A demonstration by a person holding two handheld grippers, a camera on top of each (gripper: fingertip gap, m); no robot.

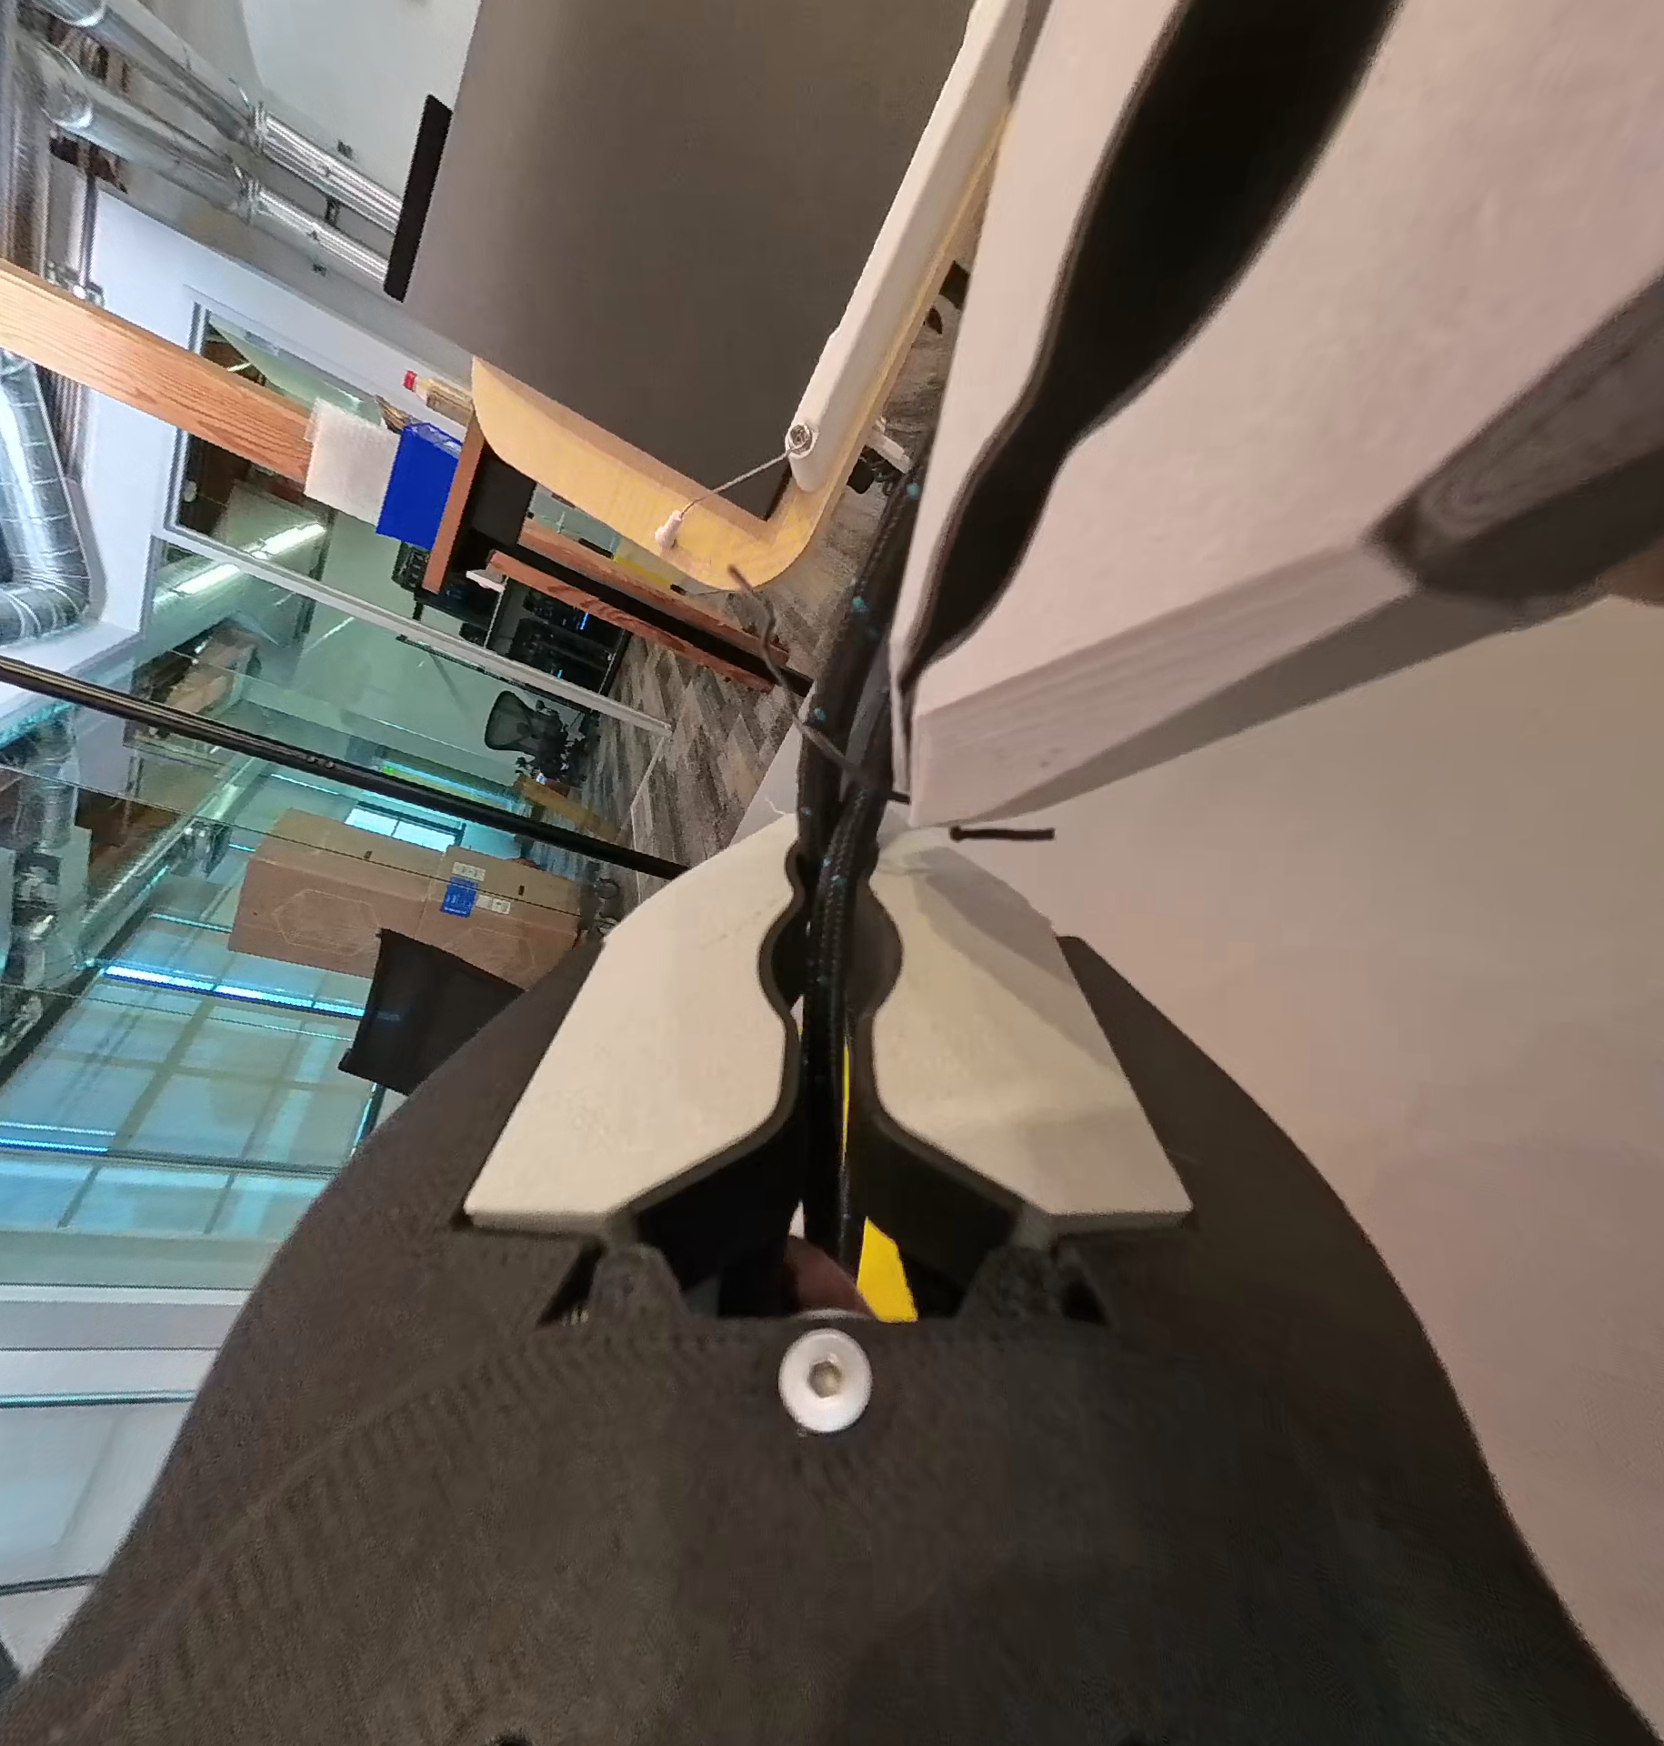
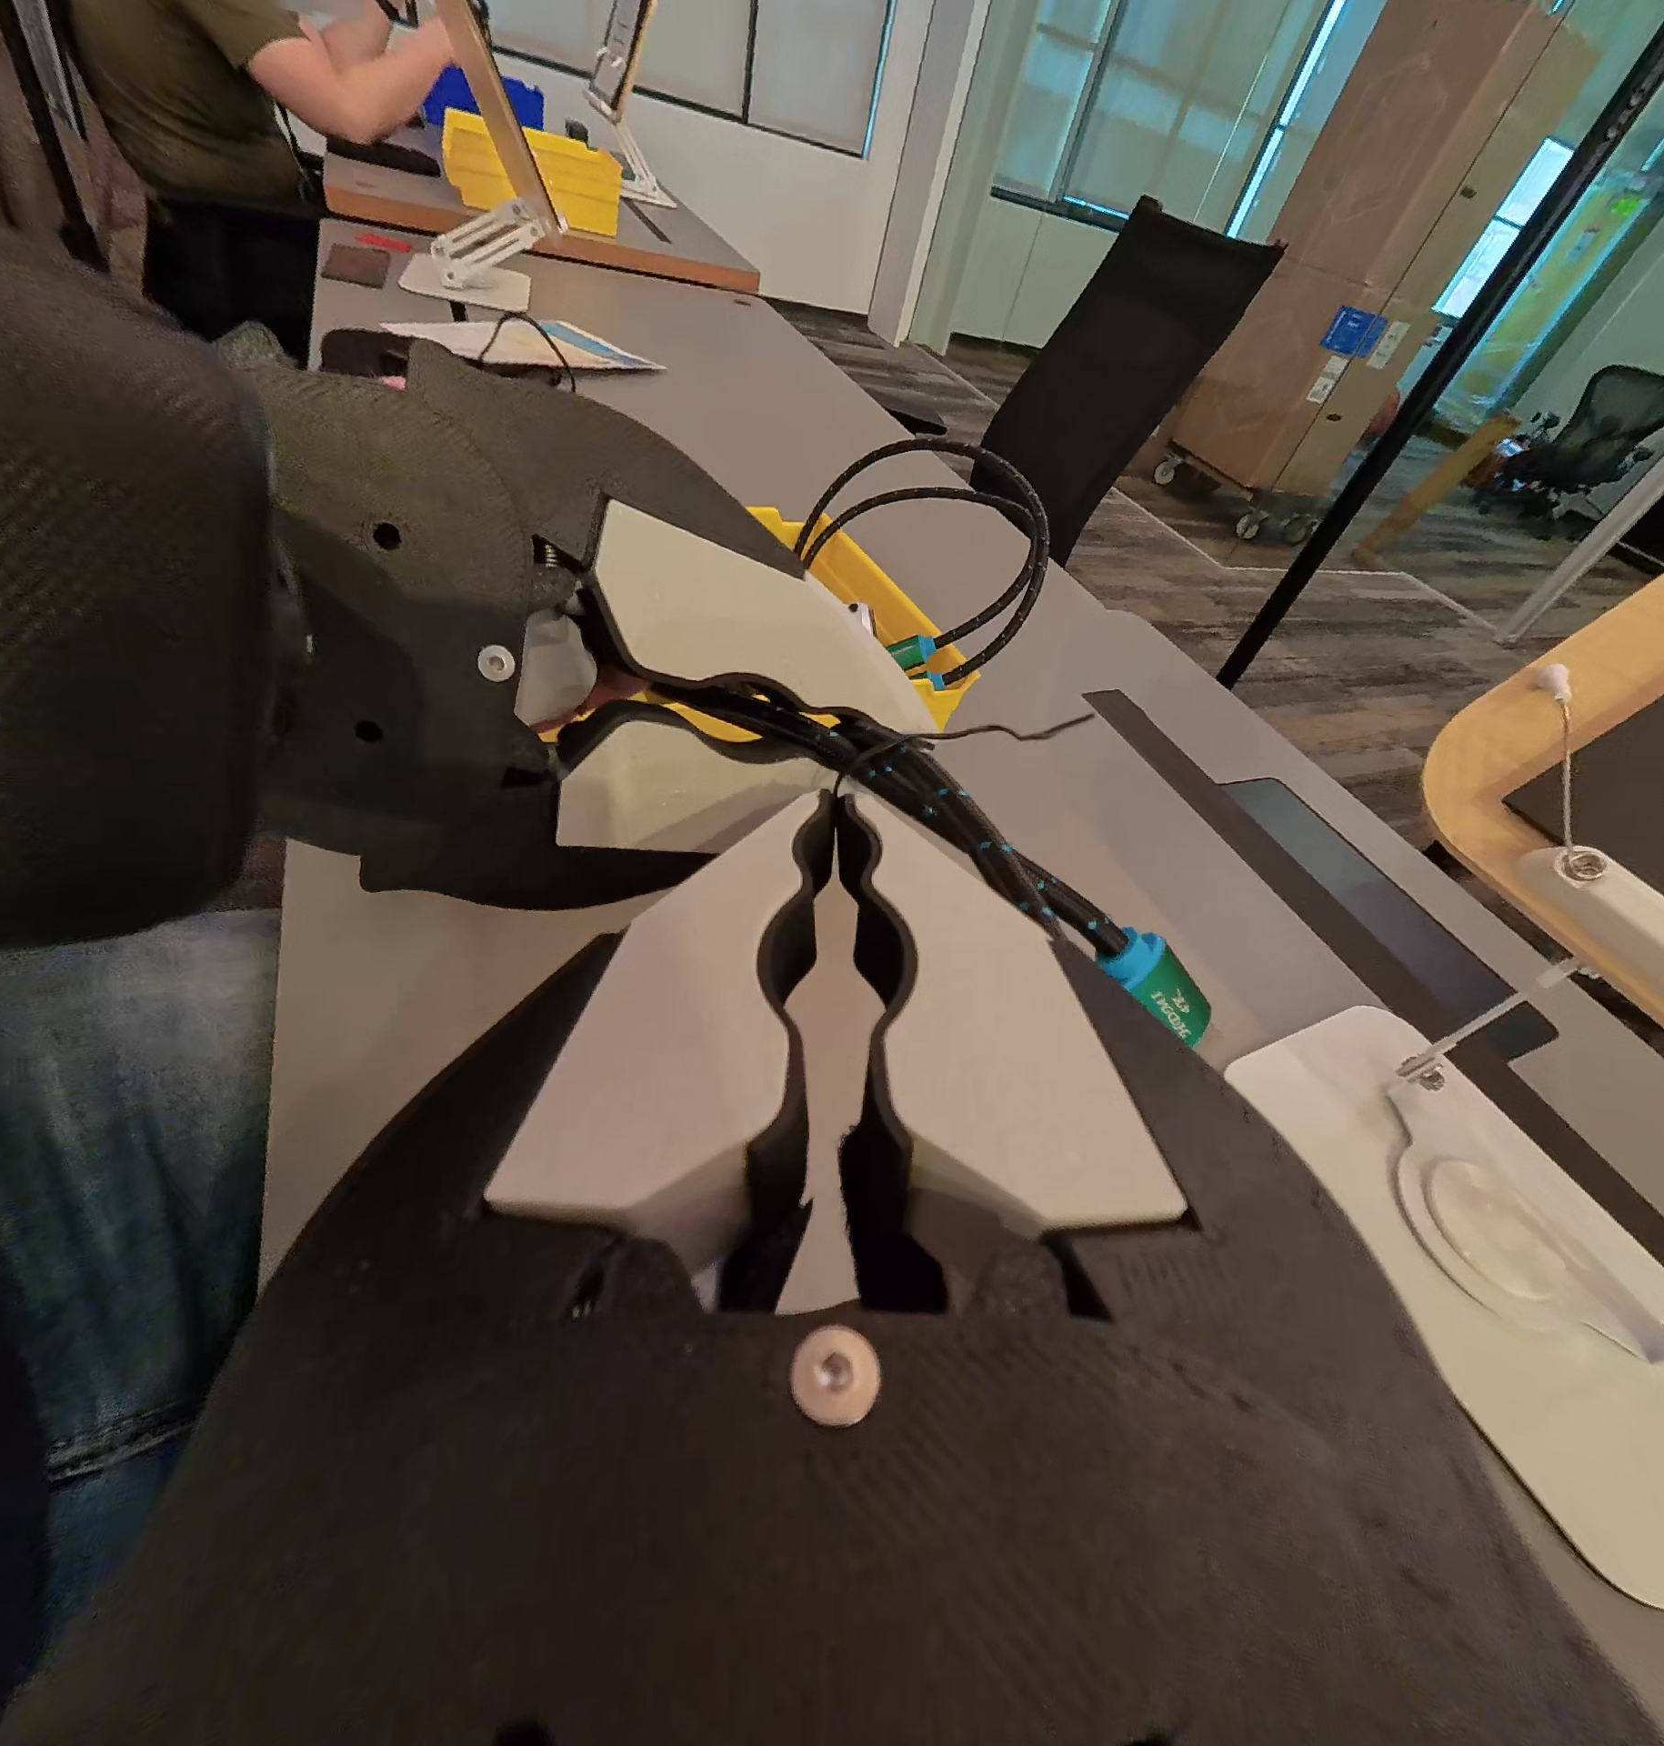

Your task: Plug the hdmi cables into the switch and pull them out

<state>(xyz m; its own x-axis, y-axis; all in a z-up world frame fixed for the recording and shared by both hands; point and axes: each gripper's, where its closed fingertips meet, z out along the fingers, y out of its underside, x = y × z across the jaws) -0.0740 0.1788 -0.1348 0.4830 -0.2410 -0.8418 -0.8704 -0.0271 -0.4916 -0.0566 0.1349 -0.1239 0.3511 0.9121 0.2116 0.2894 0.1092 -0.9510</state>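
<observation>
A bundle of black braided HDMI cables (image 1: 833, 992) with blue flecks runs between the fingers of my left gripper (image 1: 833, 850), which is shut on it. In the right wrist view the left gripper (image 2: 866, 756) holds the bundle (image 2: 989, 850) above the grey table (image 2: 413, 992). The bundle ends in a green and blue plug (image 2: 1154, 992). A thin black tie (image 2: 842, 770) wraps the bundle. My right gripper (image 2: 833, 803) is shut with its tips on that tie. It also shows in the left wrist view (image 1: 908, 784). More cable loops (image 2: 998, 529) rise from a yellow bin (image 2: 904, 614). No switch is in view.
A white stand base (image 2: 1471, 1275) lies on the table at the right, wired to a wood-framed dark panel (image 2: 1518, 718). A person's jeans-clad leg (image 2: 101, 1134) is at the left edge. Another person (image 2: 195, 94) works at the far desk with yellow bins (image 2: 526, 170). A black chair (image 2: 1121, 331) stands behind the table. The gap from one gripper's tips to the other's is roughly 5 cm.
</observation>
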